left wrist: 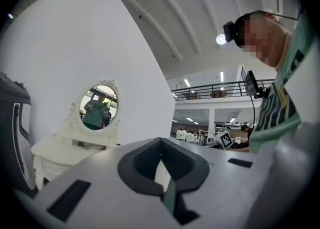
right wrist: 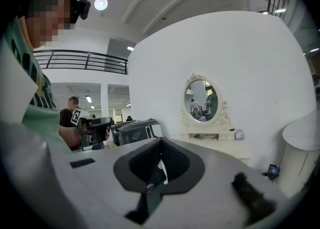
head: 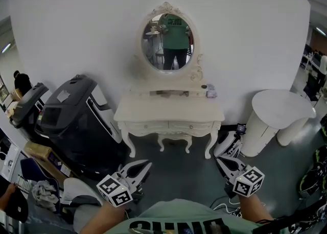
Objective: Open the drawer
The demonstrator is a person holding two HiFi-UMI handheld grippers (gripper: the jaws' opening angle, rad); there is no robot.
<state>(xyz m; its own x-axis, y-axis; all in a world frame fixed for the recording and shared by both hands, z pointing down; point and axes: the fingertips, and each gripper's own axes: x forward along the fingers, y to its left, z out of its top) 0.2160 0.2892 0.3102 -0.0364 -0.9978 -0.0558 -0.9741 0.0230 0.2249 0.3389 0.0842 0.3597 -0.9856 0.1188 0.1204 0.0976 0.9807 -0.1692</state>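
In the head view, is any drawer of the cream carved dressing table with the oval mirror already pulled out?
No: both drawer fronts sit flush under the top of the cream dressing table.

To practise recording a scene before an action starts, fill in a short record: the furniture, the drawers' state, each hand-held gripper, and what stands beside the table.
Furniture: white dressing table with oval mirror, against a white wall
Drawers: shut
Left hand-held gripper: shut, empty, well short of the table
Right hand-held gripper: shut, empty, well short of the table
Beside table, head view: black machine at left, white round stand at right
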